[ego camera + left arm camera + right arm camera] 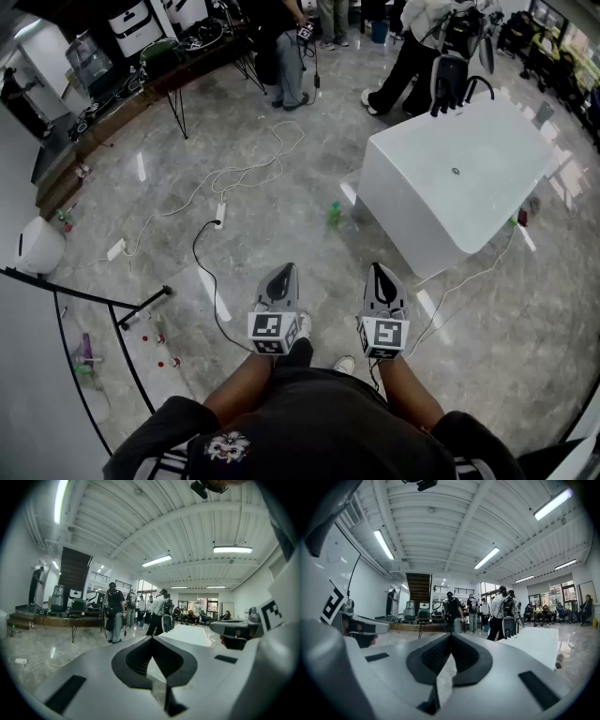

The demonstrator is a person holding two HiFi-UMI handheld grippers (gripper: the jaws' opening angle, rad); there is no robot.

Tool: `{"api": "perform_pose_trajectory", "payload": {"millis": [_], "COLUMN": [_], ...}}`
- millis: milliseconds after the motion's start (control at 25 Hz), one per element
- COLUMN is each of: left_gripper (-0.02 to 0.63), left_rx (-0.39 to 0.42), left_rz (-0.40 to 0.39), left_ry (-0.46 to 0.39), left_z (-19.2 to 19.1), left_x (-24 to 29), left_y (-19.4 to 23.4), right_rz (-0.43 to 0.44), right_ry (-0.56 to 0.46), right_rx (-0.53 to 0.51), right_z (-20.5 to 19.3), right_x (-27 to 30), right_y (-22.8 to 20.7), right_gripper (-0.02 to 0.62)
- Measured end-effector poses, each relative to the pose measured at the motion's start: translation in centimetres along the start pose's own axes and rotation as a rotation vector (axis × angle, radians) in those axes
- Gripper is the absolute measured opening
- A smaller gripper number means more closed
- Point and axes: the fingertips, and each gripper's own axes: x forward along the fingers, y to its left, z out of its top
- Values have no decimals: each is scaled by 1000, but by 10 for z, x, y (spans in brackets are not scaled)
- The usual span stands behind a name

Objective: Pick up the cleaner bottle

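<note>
Tools held low in front of a dark shirt (309,422), side by side and near each other, square-marker cubes facing up. Left tool (283,272) pinched fully closed, tips meeting in a point, nothing gripped. Right tool (379,272) the same: closed to a point, empty. Both aimed forward over the floor (281,169).

Farther ahead, well apart from both tips and roughly on a line between them: cleaner bottle (334,216), small and green, seemingly upright on the floor. Untouched, and just beside the near left corner of a big white table (441,202).

Glossy grey stone-patterned flooring, bright with reflections of the strip lights. Black cable (200,258) curling away to the left of the left tool, ending near a white power strip (219,216). White cable (246,169) looping on from there towards the far side. Black metal railing (94,300) at the lower left, with a white rounded bin (37,246) beyond it.

Beyond the white table and the cables, several people (286,56) standing in a loose group. Along the far left, a long dark table (141,89) loaded with equipment. Seen from the left gripper view: dark staircase (74,573) behind that table, white ribbed ceiling (140,522) with long lamps overhead, more people seated along distant windows (201,616).
</note>
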Motion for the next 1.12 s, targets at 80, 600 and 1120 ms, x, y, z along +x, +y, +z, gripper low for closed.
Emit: {"api": "perform_pose_trajectory", "payload": {"millis": [80, 600, 1120], "left_gripper": [5, 5, 5], "left_rx": [3, 56, 41], "left_rz": [-11, -103, -119], "left_ry": [9, 7, 86], "left_z": [3, 36, 26], "left_x": [16, 131, 272], "left_y": [15, 110, 105], "right_rz": [-2, -137, -137], "right_ry": [15, 61, 109], "right_rx": [1, 42, 47], "right_z": [0, -7, -34], "right_x": [21, 138, 249], "right_y": [5, 9, -60], "right_gripper": [15, 15, 15]}}
